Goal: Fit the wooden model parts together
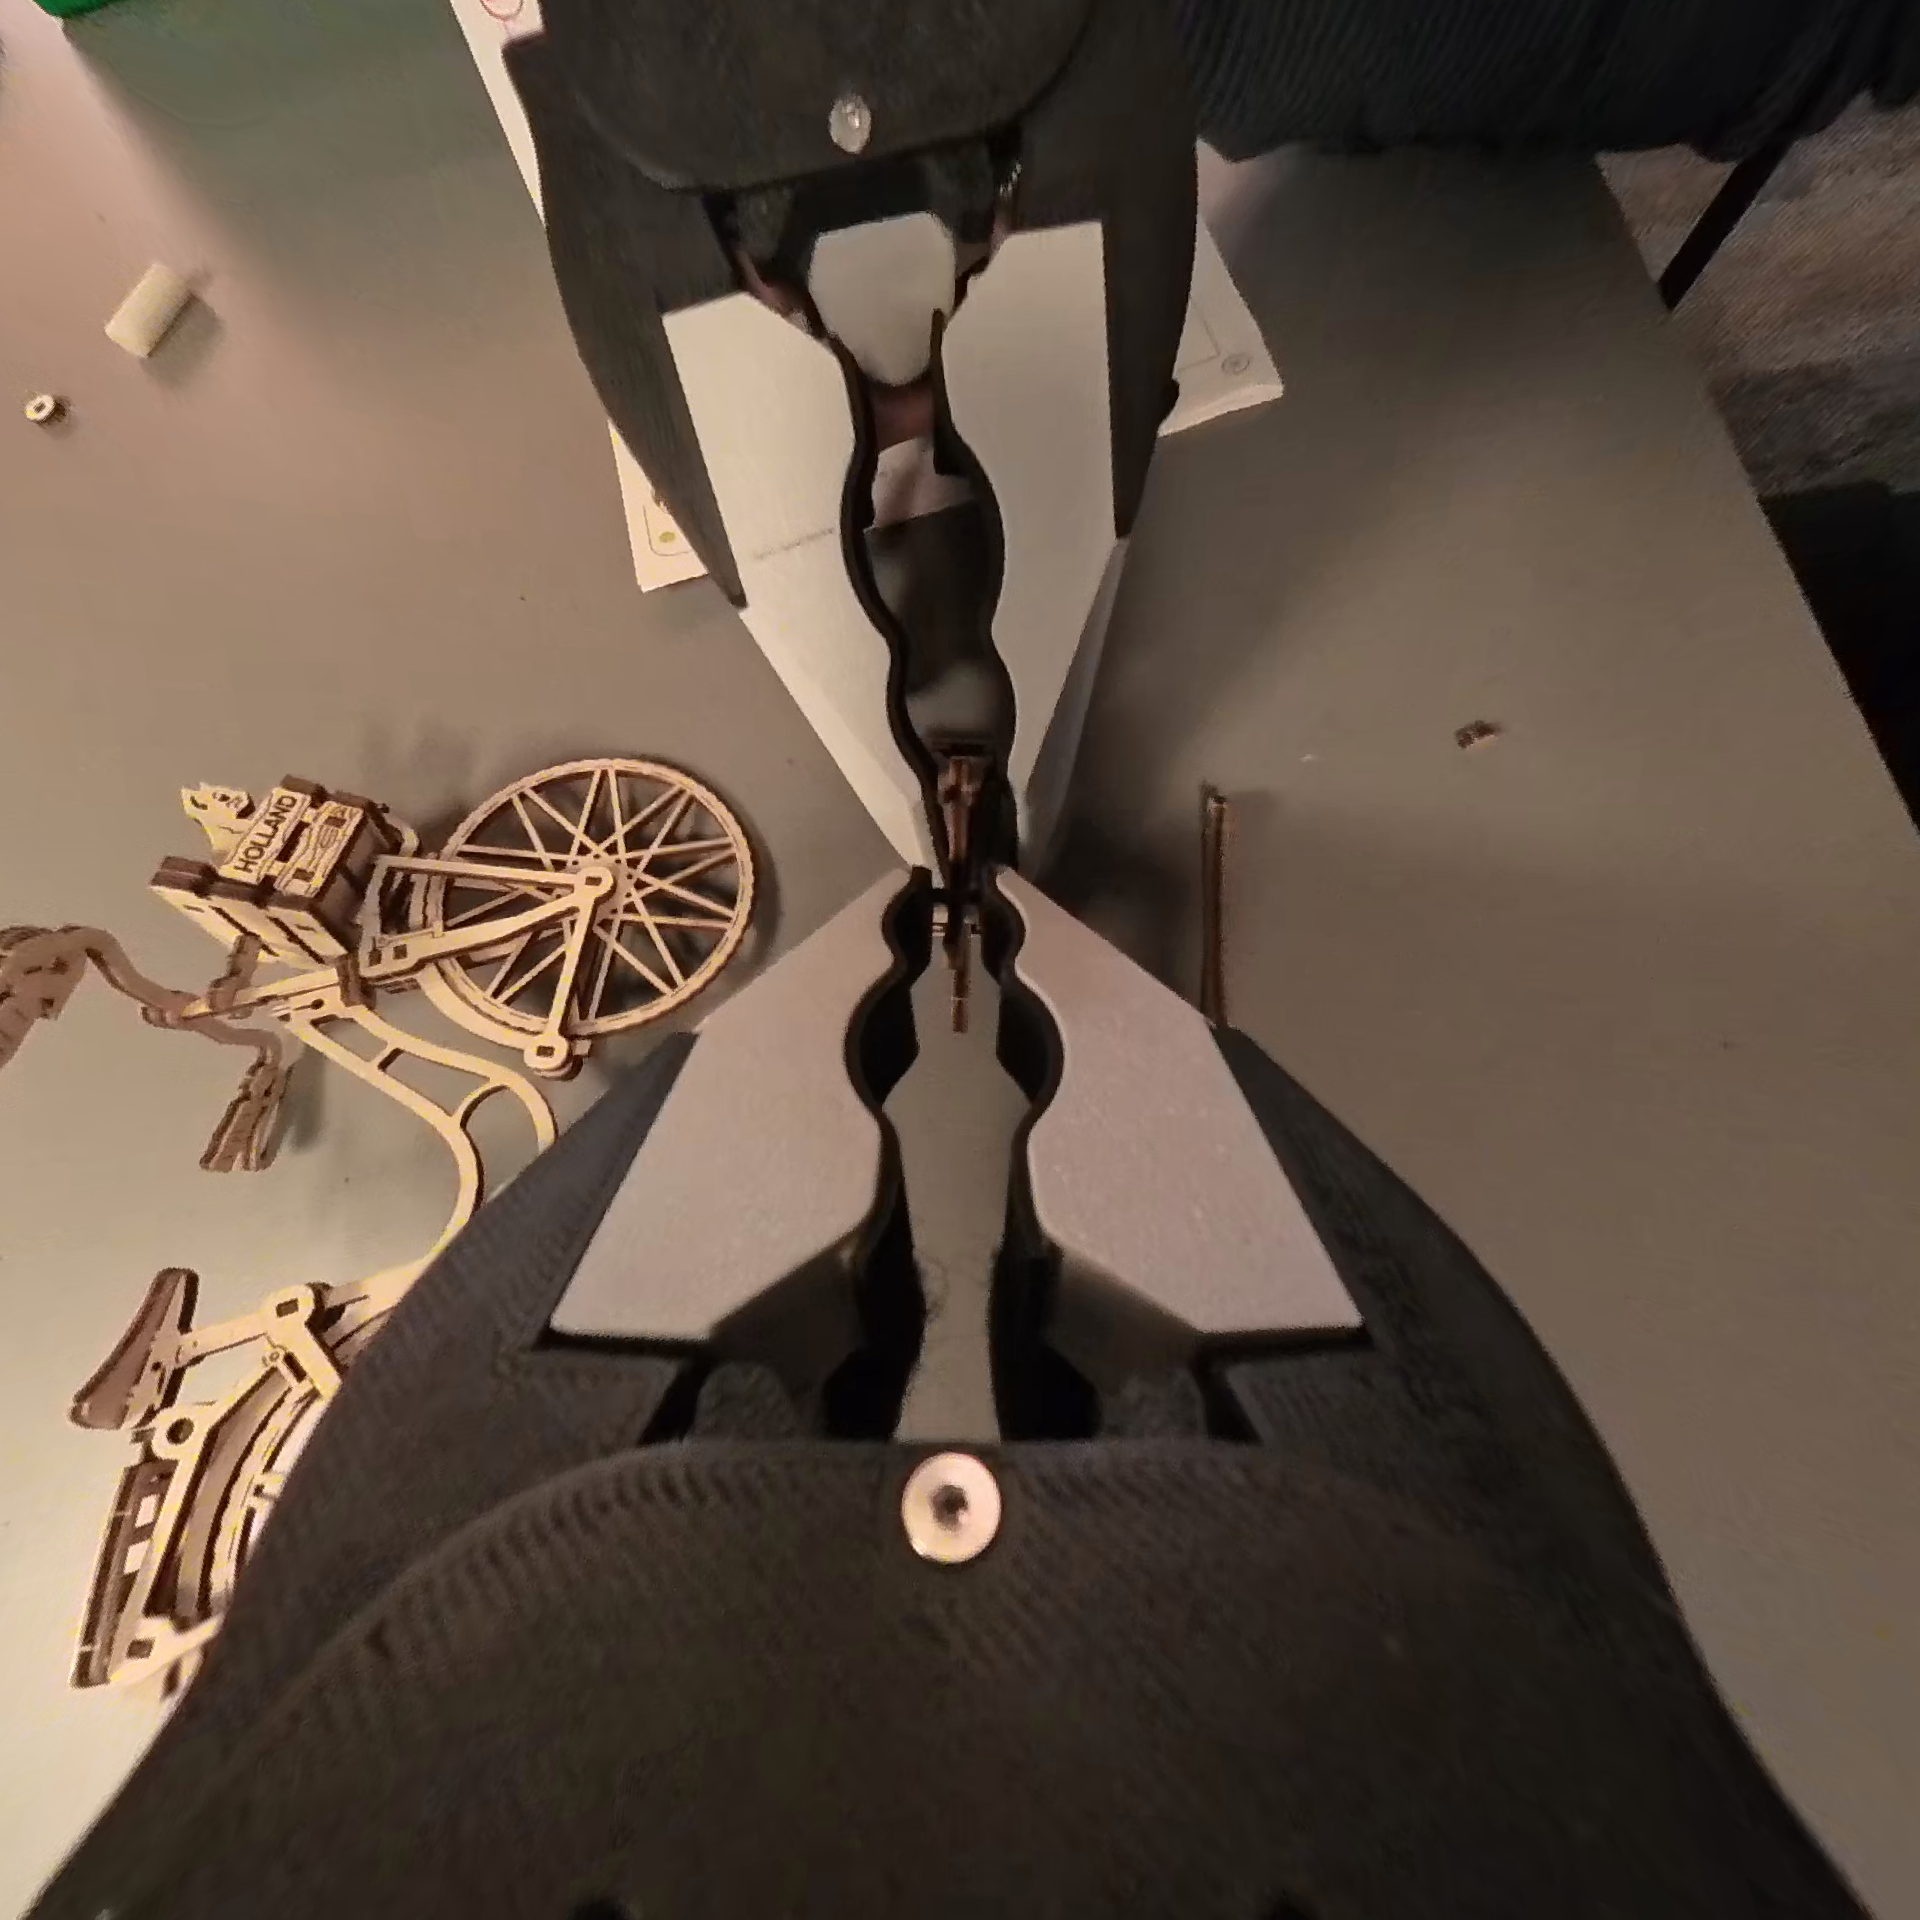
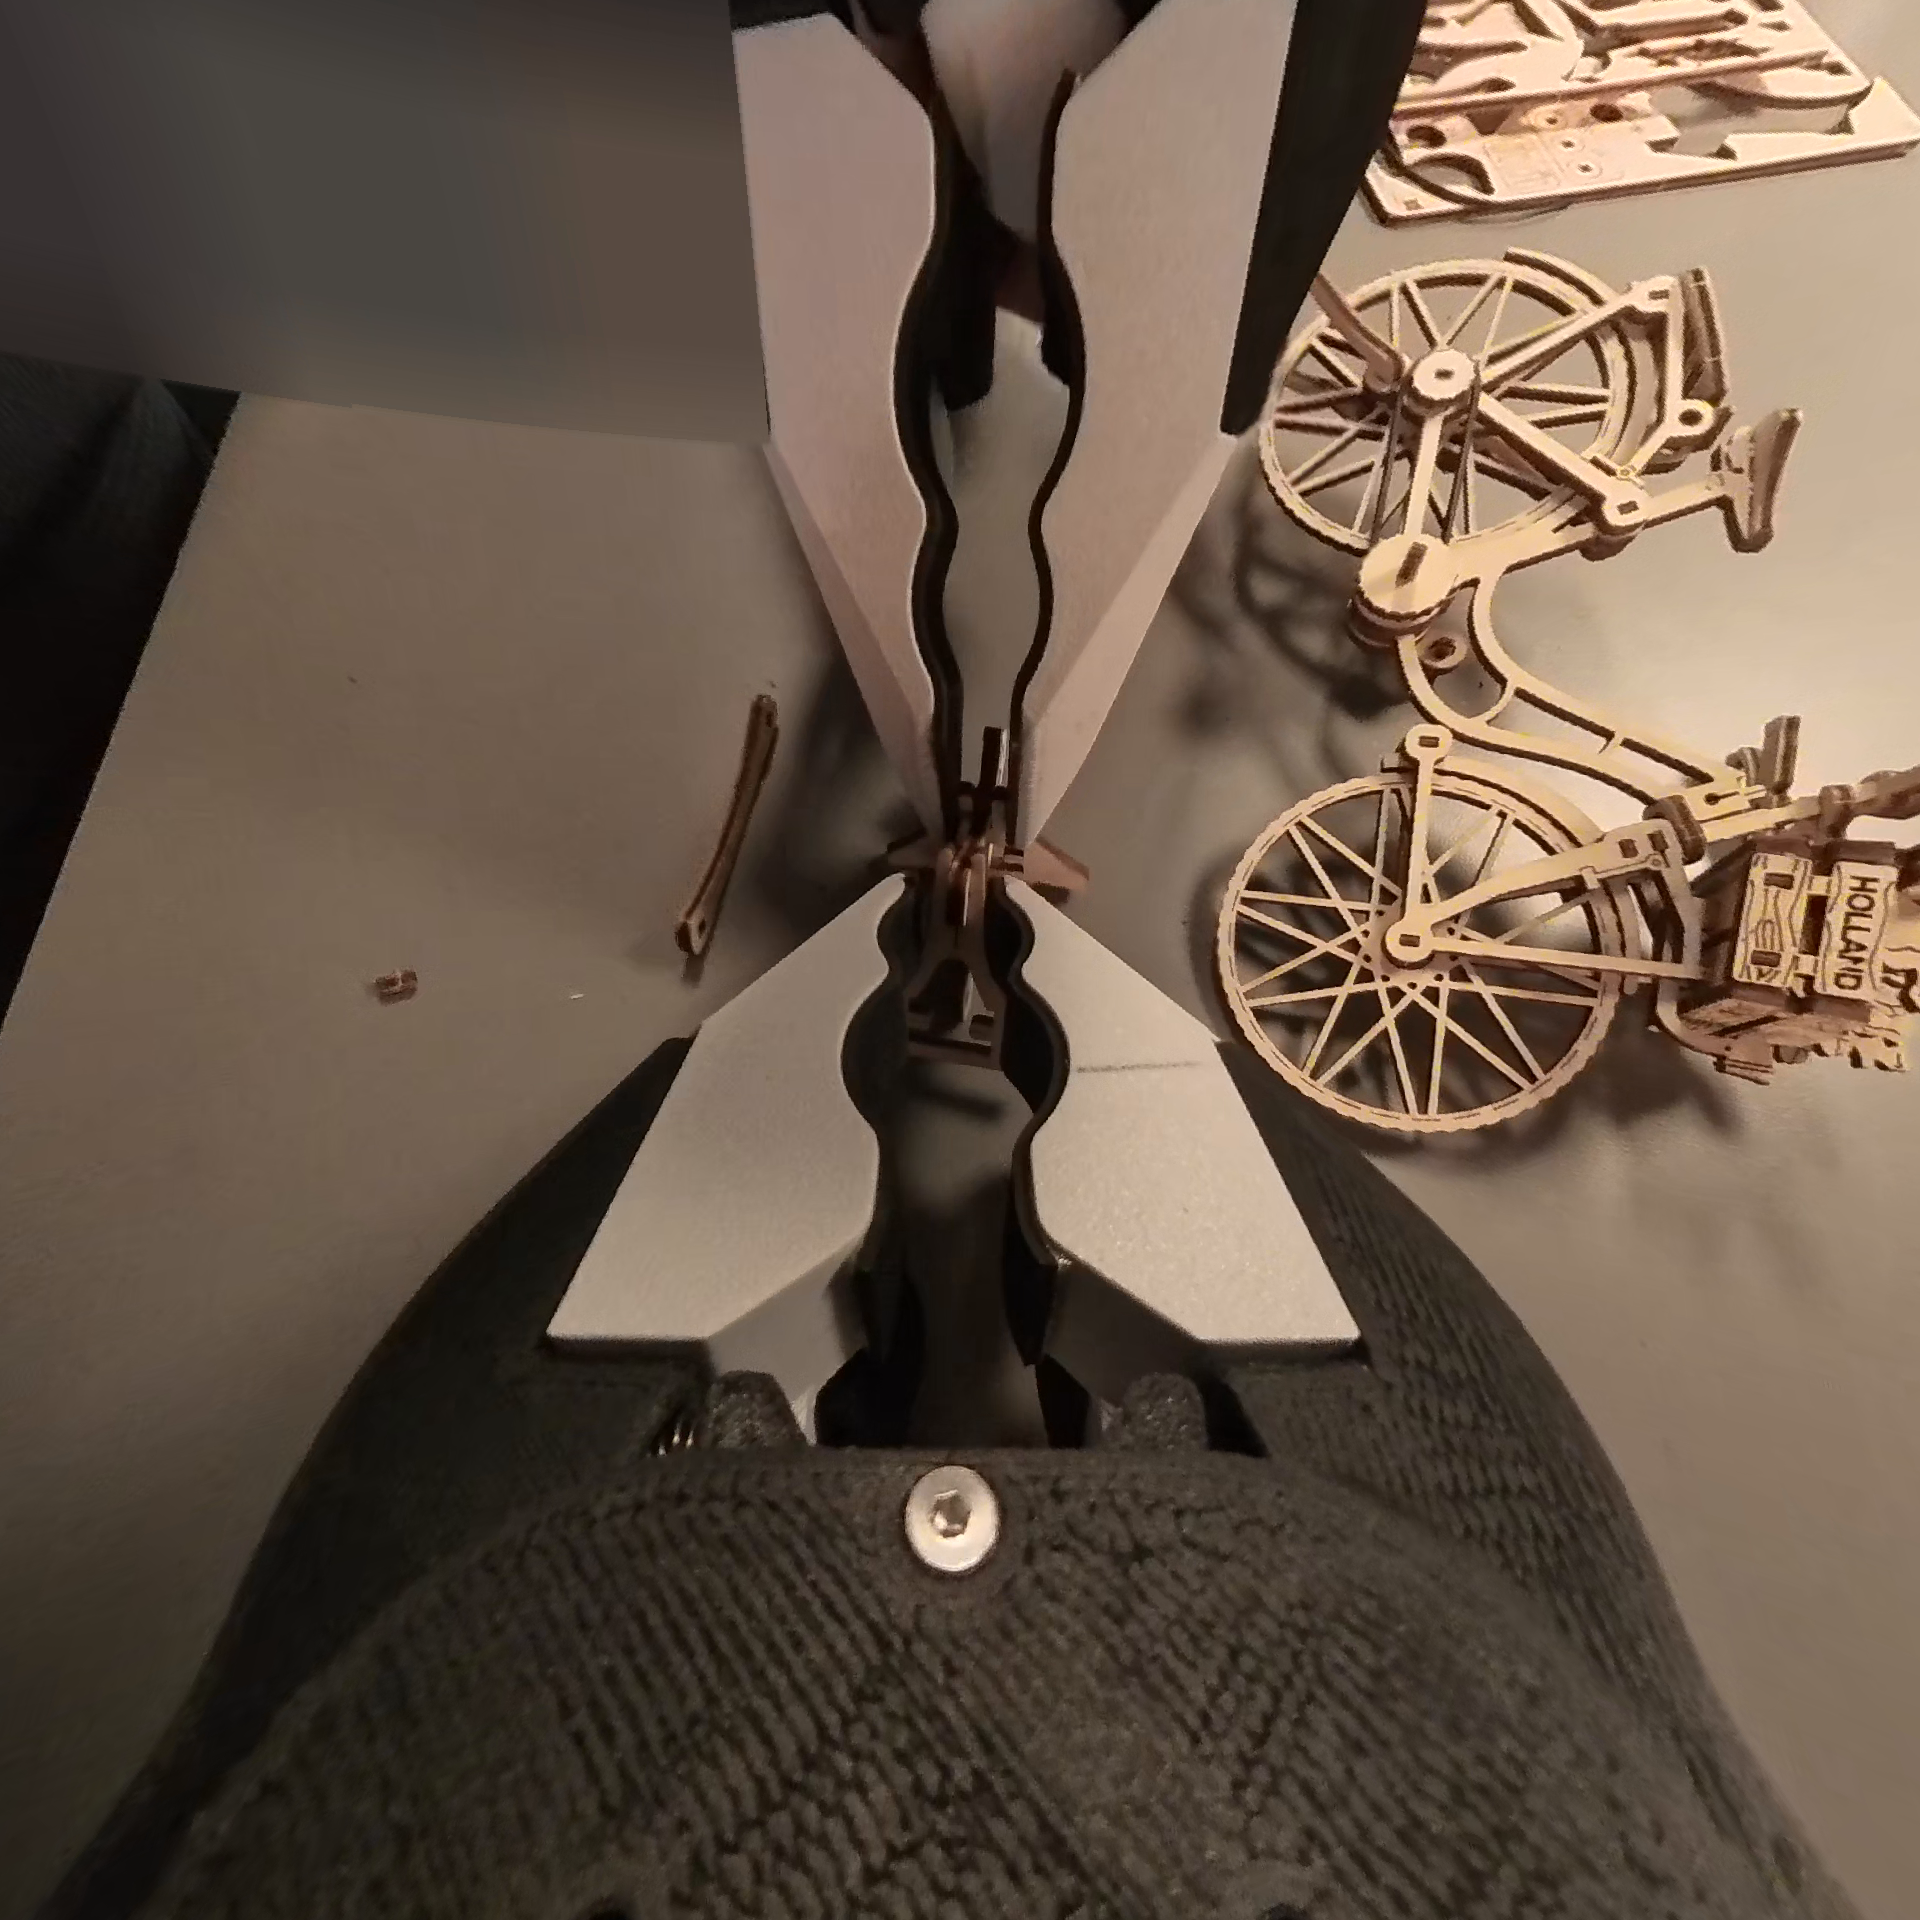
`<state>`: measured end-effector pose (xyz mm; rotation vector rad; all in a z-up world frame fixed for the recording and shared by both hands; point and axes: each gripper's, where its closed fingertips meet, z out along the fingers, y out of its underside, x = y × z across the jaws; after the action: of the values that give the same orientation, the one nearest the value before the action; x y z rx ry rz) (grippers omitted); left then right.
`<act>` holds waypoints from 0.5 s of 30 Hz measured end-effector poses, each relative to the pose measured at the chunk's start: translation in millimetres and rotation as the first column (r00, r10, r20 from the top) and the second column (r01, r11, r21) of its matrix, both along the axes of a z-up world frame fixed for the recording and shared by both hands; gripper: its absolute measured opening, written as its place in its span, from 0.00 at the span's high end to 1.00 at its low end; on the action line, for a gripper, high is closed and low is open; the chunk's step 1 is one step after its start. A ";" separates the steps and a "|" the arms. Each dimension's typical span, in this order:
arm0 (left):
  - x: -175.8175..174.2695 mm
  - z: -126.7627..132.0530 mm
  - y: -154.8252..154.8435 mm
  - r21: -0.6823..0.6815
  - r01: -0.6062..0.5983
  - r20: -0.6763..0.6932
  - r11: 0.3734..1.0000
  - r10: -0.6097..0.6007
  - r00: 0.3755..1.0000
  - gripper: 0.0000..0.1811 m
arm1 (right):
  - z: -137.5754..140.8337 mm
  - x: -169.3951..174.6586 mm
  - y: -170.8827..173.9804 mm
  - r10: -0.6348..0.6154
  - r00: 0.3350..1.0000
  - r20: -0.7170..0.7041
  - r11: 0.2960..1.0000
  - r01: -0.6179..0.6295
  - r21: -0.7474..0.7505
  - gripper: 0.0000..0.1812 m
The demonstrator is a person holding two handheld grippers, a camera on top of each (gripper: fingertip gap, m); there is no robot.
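I am looking down on a plain grey tabletop under warm, dim light, with dark carpeted floor lying beyond its far edge. A white paper sheet is lying under the far claw, and a stack of pale laser-cut plywood part sheets is sitting at the top right of the right wrist view. The half-built pale wooden bicycle model is lying on its side; its front crate is carrying engraved lettering, which I am leaving unread. A thin curved dark wooden strip and a tiny wooden offcut are lying loose on the tabletop.

My left claw is pinching tight on a small dark wooden sub-assembly, its tips nearly meeting. My right claw is facing it tip to tip and gripping the same small cluster of parts, seen there as interlocked flat pieces. The cluster is hanging between both claws, above the tabletop and beside the bicycle.
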<state>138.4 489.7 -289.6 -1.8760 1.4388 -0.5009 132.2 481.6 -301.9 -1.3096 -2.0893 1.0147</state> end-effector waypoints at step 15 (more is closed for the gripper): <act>-3.6 1.2 -6.0 -0.024 0.009 -0.026 1.000 -0.010 1.000 0.95 | 2.0 -1.7 -4.9 0.014 1.000 -0.012 1.000 -0.014 -0.010 0.94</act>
<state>134.8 483.7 -288.5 -1.9017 1.4655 -0.5011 130.5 476.7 -299.9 -1.2927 -2.0898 1.0372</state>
